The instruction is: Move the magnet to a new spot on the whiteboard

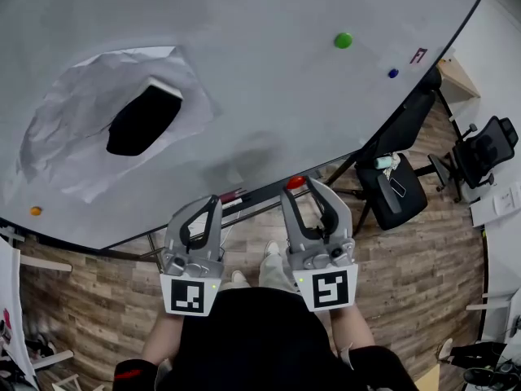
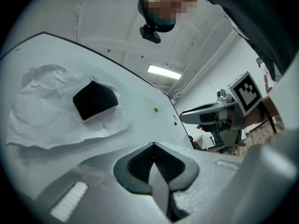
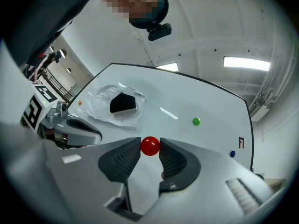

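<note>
Two tongs are up in front of the whiteboard point(image 1: 269, 88), and only one of them has work in it. The right tongs point(image 3: 150, 149) pinch the red magnet point(image 3: 150, 145) at their very tips, one ribbed pad against each side of it. The left tongs point(image 2: 153, 146) are pressed together on nothing and sit just beside the right pair, lower and farther from the board.

The magnet is a round button with no long axis, so its turn in the grip should not matter. It sits low on the board, close to the edge nearest the person. From it, open board runs ahead of the right tongs in every direction, so a new spot is a matter of carrying it forward along the surface.

Ahead and to the right of the right tongs is a green magnet point(image 3: 196, 121), with a blue magnet point(image 3: 232, 154) farther right. Ahead and to the left lies crumpled paper point(image 3: 103, 107) under a black block point(image 3: 123, 103), and an orange magnet point(image 3: 80, 103) beyond that. No container shows anywhere.
</note>
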`<state>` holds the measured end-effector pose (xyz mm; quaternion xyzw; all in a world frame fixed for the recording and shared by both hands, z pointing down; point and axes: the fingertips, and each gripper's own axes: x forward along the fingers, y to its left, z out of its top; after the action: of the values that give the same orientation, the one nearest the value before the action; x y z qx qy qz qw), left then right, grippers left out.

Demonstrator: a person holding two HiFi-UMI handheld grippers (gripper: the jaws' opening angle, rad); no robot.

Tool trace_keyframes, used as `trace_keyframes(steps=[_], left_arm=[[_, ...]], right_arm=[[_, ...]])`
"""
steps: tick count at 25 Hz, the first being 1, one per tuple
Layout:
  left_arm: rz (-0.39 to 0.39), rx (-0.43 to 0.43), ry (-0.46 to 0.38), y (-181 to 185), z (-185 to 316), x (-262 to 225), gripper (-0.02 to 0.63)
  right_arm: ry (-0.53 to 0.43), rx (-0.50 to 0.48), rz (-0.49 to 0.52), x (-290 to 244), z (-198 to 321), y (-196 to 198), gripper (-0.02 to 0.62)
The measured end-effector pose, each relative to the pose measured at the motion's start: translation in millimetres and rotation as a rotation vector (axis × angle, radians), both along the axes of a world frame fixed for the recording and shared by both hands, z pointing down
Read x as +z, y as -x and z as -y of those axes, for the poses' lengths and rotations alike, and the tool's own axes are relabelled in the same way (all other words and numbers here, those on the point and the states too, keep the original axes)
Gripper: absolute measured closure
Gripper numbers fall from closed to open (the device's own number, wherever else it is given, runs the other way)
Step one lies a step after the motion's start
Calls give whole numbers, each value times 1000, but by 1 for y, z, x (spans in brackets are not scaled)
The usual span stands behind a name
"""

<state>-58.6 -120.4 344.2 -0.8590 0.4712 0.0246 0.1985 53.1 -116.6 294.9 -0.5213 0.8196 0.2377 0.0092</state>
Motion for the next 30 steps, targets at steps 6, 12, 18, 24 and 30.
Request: trace_keyframes(steps=[6, 12, 18, 24, 30], left_arm=[[9, -1, 8, 4, -3, 4, 604], [15, 5, 10, 4, -4, 6, 604], [5, 6, 16, 3, -4, 8, 604], [4, 6, 13, 1, -4, 8, 604], [19, 13, 16, -2, -3, 11, 604]], right_arm=[[20, 10, 5, 15, -7, -4, 468], [62, 17, 4, 32, -15, -6, 468], [76, 18, 3, 42, -20, -7, 468], [80, 21, 1, 45, -21, -8, 468], [77, 25, -8, 45, -20, -8, 468]])
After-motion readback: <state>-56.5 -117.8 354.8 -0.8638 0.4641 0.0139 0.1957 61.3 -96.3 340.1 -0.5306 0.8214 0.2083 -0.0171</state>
